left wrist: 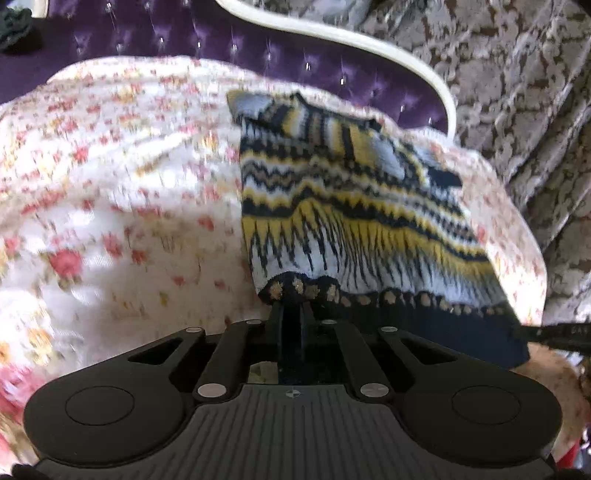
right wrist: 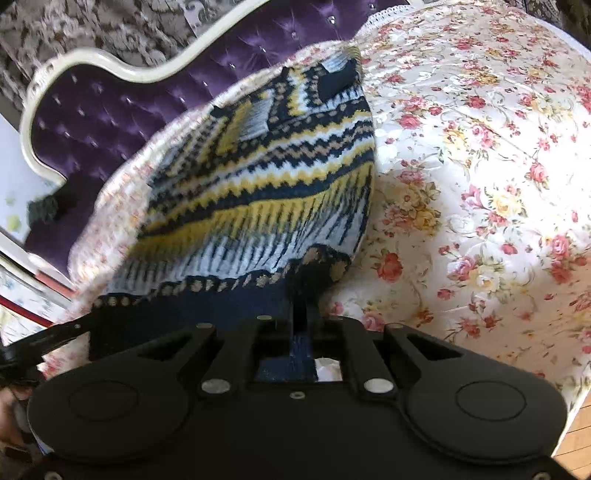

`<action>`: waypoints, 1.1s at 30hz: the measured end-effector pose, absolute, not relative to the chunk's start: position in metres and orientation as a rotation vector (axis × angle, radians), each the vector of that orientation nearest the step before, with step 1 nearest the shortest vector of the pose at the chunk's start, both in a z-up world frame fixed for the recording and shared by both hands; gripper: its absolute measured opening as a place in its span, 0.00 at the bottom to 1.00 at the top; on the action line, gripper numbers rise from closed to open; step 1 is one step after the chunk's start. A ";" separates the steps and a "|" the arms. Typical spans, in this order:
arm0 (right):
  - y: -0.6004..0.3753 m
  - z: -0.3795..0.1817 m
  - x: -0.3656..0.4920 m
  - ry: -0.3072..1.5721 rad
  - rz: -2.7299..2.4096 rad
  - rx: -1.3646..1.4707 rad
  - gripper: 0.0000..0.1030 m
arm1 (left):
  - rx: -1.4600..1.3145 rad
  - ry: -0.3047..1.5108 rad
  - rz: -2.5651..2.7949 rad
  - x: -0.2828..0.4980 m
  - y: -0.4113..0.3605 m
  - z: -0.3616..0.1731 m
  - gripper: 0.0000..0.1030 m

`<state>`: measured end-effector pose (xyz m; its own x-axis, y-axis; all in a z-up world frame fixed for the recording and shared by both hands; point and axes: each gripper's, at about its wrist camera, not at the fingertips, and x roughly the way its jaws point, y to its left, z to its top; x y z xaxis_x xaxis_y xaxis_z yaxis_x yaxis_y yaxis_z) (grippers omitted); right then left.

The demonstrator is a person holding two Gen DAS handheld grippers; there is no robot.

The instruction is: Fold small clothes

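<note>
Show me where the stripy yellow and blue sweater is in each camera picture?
Left wrist view: the knitted sweater fills the center-right, its dark hem pinched in the left gripper.
Right wrist view: the sweater lies center-left, its hem pinched in the right gripper.
Shared landmark: the purple tufted headboard with its white curved frame, behind the floral bedspread.

Daylight, probably window-side. Floral bedspread (right wrist: 517, 177) blown out at 3 o'clock in right view; left view motion-blurred throughout. Fisheye bends edges.
</note>
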<state>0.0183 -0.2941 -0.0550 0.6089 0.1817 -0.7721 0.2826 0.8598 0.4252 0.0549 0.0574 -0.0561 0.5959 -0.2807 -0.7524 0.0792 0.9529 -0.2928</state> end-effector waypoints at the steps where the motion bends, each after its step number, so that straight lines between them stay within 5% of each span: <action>1: -0.295 -0.057 0.019 0.935 -0.067 0.554 0.13 | -0.232 0.921 -0.210 0.055 0.054 -0.060 0.08; 7: -0.302 -0.058 0.012 0.955 -0.109 0.541 0.13 | -0.193 0.972 -0.221 0.057 0.045 -0.076 0.12; 11: -0.301 -0.060 0.013 0.973 -0.108 0.532 0.13 | -0.195 0.977 -0.255 0.060 0.045 -0.080 0.26; 16: -0.304 -0.060 0.014 0.975 -0.092 0.548 0.14 | -0.208 0.978 -0.250 0.061 0.044 -0.081 0.26; 20: -0.308 -0.061 0.017 0.995 -0.103 0.558 0.24 | -0.215 0.974 -0.253 0.061 0.045 -0.081 0.25; 24: -0.307 -0.062 0.026 1.038 -0.088 0.533 0.60 | -0.214 0.968 -0.251 0.060 0.044 -0.082 0.25; 28: -0.302 -0.068 0.036 1.100 -0.055 0.508 0.60 | -0.232 0.963 -0.247 0.060 0.046 -0.083 0.20; 31: -0.304 -0.073 0.038 1.121 -0.003 0.545 0.53 | -0.277 0.961 -0.244 0.061 0.053 -0.083 0.09; 32: -0.305 -0.073 0.037 1.116 0.002 0.546 0.25 | -0.307 0.962 -0.246 0.060 0.057 -0.083 0.08; 33: -0.305 -0.071 0.035 1.109 -0.010 0.532 0.13 | -0.330 0.960 -0.250 0.060 0.060 -0.081 0.08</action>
<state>0.0354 -0.3050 -0.0713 0.4586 0.2517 -0.8523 0.2672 0.8756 0.4023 0.0598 0.0597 -0.0815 0.5512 -0.3514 -0.7568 0.0621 0.9218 -0.3828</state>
